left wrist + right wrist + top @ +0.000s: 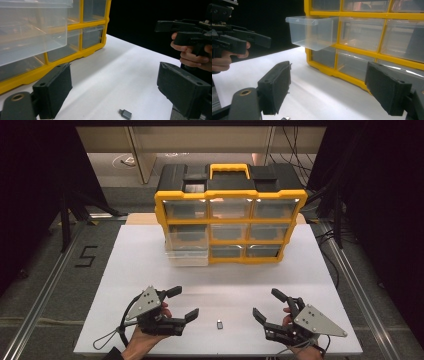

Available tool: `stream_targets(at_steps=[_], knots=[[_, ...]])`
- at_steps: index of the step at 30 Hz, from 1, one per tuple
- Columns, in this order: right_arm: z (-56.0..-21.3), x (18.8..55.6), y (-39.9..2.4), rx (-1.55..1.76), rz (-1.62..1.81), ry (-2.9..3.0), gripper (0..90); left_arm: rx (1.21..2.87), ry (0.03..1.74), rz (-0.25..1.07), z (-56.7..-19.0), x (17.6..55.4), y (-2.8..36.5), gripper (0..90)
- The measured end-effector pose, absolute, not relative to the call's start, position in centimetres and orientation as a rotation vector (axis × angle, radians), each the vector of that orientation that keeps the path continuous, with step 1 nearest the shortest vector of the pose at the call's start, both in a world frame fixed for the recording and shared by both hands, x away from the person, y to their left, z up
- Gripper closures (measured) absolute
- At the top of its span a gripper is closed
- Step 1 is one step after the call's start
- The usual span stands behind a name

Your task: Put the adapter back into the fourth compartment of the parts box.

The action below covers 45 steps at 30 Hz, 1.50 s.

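Table (pixel 130 270), white, bears yellow organizer (pixel 230 220); dark room surrounds.

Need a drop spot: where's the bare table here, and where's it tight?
Free: the white table left and right of the yellow-framed drawer organizer, plus the strip between it and the grippers. Tight: under the pulled-out clear plastic drawer, and between the left gripper and right gripper, where a small grey adapter lies.

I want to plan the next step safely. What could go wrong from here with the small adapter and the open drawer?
1. The small grey adapter lies flat on the white table; a claw could push it away instead of gripping it.
2. The open clear drawer sticks out of the yellow organizer, so an arm reaching there could knock it.
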State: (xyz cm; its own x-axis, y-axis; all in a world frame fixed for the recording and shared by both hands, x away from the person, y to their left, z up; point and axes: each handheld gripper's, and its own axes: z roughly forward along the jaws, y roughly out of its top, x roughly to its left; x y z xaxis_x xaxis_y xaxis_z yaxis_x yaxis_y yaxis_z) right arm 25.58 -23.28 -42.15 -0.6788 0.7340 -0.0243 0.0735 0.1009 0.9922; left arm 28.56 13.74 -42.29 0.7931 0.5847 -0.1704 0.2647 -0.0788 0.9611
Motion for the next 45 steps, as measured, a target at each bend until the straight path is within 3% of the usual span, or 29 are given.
stream_targets(at_steps=[12, 27, 45], knots=[[-42.2, 25.6, -23.3, 0.788, 1.619, 1.857, 21.8, 1.777, 0.703, 0.246, -42.5, 28.7, 12.3, 13.0], [-42.2, 25.7, -23.3, 0.788, 1.614, 1.865, 21.9, 1.982, 0.644, 0.287, -42.9, 28.7, 8.8, 13.8], [-42.2, 25.6, -23.3, 0.783, 1.619, 1.862, 22.0, 2.177, 0.702, 0.293, -44.3, 30.0, 4.8, 15.0]])
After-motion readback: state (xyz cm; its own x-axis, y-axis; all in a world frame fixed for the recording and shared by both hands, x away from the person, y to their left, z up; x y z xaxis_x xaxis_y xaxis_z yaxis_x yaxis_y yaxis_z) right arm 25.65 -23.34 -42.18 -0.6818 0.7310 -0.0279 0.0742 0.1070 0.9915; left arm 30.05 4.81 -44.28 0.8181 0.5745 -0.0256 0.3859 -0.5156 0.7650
